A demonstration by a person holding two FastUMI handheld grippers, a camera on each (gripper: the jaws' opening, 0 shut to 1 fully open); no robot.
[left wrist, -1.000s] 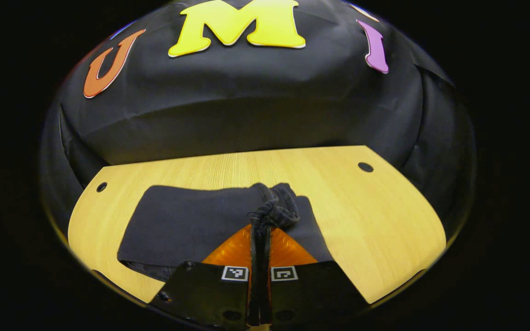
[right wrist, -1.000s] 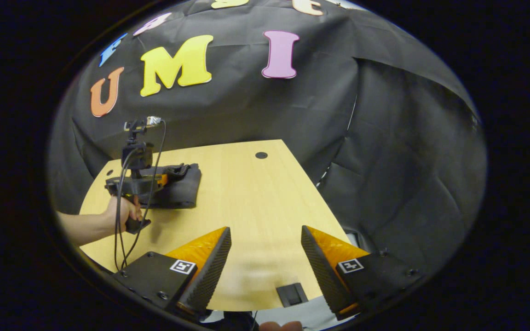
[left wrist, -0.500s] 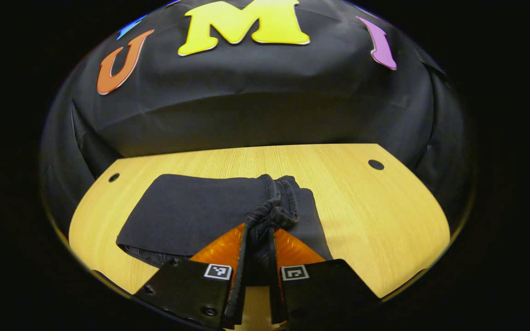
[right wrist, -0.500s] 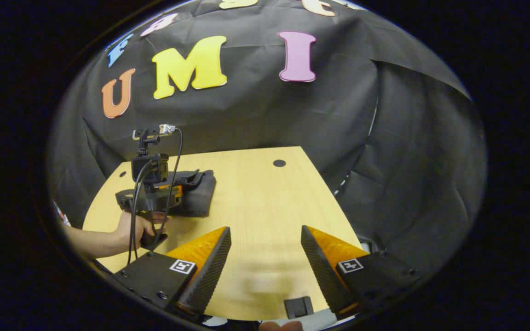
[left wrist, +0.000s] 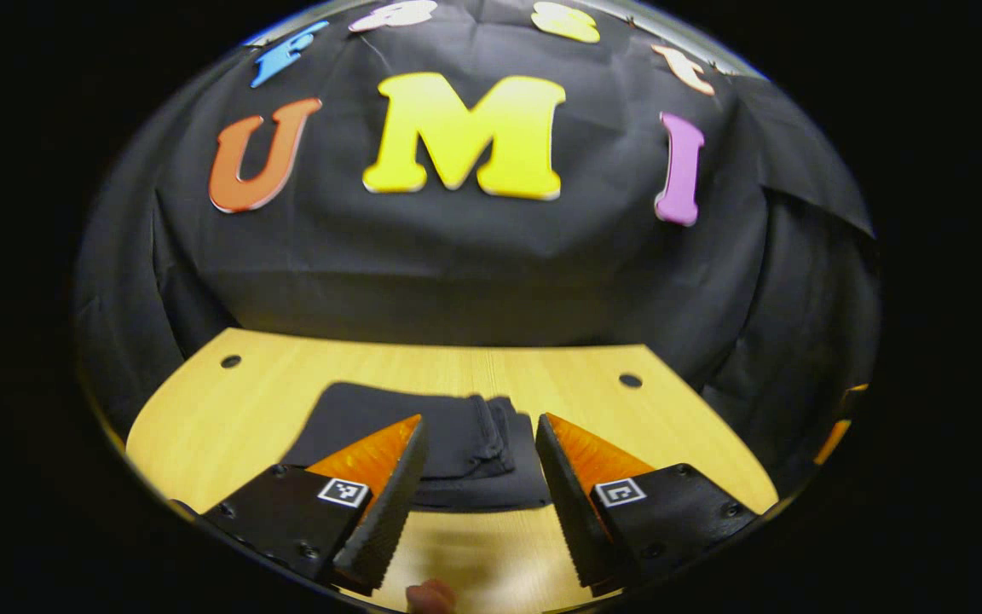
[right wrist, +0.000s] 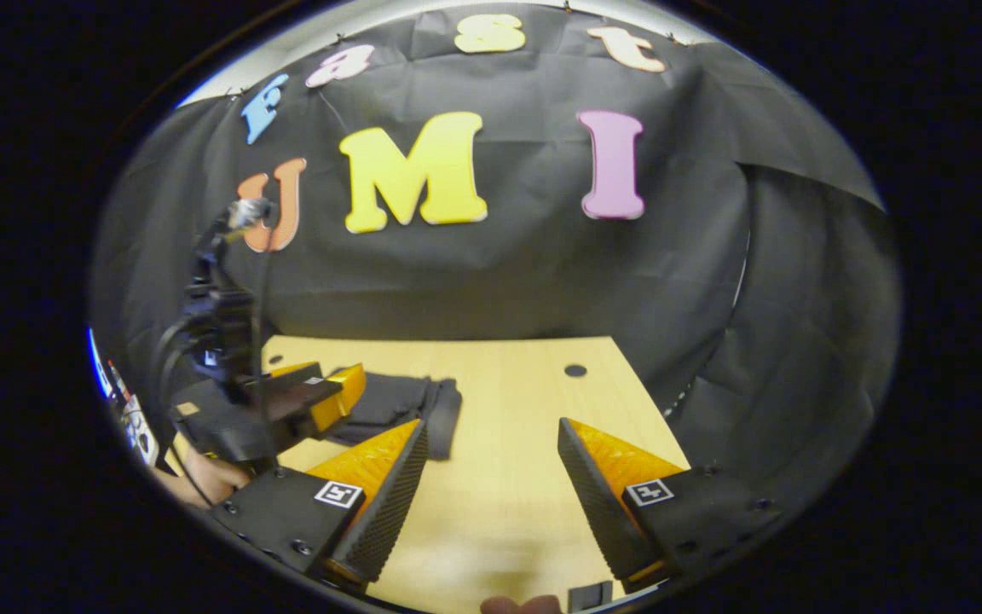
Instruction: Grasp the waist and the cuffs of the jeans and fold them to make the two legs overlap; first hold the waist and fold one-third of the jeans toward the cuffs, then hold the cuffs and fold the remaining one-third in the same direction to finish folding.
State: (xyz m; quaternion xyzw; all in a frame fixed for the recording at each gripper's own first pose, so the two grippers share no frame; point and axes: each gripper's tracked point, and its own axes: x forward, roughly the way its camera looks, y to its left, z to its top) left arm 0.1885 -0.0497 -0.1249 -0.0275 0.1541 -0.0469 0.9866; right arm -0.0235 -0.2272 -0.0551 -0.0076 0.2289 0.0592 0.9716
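Pale wooden worktop (left wrist: 696,443) carries one folded pair of dark jeans (left wrist: 457,439), lying flat. I see my two claws, left claw (left wrist: 478,503) and right claw (right wrist: 491,503), both spread apart, empty.

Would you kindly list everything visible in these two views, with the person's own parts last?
jeans: one, dark, folded into a compact stack lying flat on the table, toward its far left part in the right gripper view.
table: one, light wood, with small dark round holes near its far corners.
booth wall: one, black cloth, behind and beside the table.
left gripper: one, fingers spread apart, in front of the jeans, holding nothing.
right gripper: one, fingers spread apart over bare table.
hand: one, under the left gripper at the left edge of the right gripper view.
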